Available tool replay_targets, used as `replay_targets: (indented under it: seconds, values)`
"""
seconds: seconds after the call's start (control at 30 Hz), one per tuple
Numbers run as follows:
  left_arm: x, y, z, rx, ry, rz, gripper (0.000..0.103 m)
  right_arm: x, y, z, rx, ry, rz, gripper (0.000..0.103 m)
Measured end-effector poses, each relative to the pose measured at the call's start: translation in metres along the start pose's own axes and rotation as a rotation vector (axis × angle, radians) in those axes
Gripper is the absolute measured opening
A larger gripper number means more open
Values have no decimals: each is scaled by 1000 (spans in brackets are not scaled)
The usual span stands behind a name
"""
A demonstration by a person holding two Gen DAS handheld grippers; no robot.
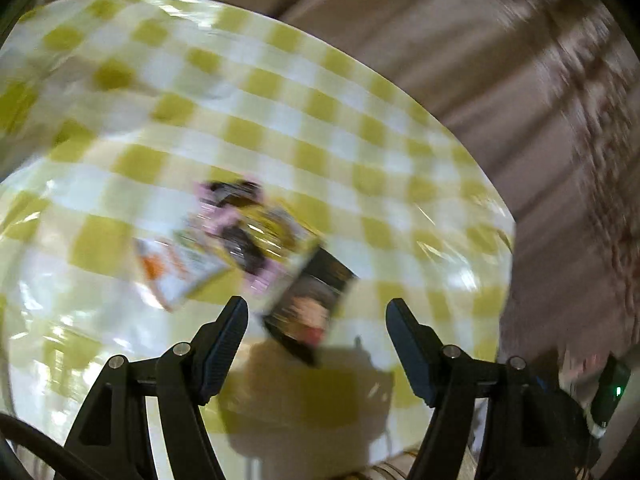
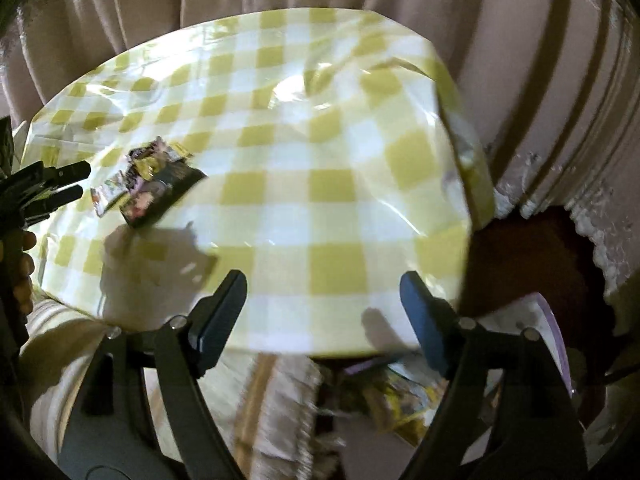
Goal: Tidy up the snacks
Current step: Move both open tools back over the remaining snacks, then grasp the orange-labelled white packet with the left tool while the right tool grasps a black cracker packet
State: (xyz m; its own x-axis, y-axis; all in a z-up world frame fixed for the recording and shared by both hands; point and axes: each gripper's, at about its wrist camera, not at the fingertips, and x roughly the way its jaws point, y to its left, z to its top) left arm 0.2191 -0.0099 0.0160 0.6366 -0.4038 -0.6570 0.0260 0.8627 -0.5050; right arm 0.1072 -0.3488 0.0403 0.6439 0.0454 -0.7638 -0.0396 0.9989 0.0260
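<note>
A small pile of snack packets (image 1: 240, 240) lies on the yellow-and-white checked tablecloth (image 1: 280, 120). It includes a white-and-orange packet (image 1: 176, 268), a pink one (image 1: 236, 216) and a dark one (image 1: 312, 304). My left gripper (image 1: 316, 312) hangs open just short of the dark packet, its pads touching nothing. The right wrist view shows the same pile (image 2: 152, 176) at the table's left, with the left gripper (image 2: 74, 182) open beside it. My right gripper (image 2: 323, 284) is open and empty over the table's near edge, far right of the pile.
Beige curtains (image 2: 520, 40) hang close behind and to the right of the table. Below the near edge sits a white, purple-rimmed container (image 2: 548, 320) with several more packets (image 2: 400, 396). A hand (image 2: 22, 268) holds the left gripper. The left wrist view is motion-blurred.
</note>
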Motion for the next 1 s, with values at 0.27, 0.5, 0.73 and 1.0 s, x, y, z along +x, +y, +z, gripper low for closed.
replay_targets:
  seconds: [0.27,0.5,0.73,1.0]
  values:
    - [11,78,27,-153,-30,64,72,21,44,31,4,-5,71,83]
    - [30,100,27,-179,7,67,72,47,75,43,4,28,119,85]
    - [56,112,25,-148,53,107,71,68,94,50,40,58,138,87]
    - [70,91,27,40,52,221,65,101,110,57,140,113,128,88]
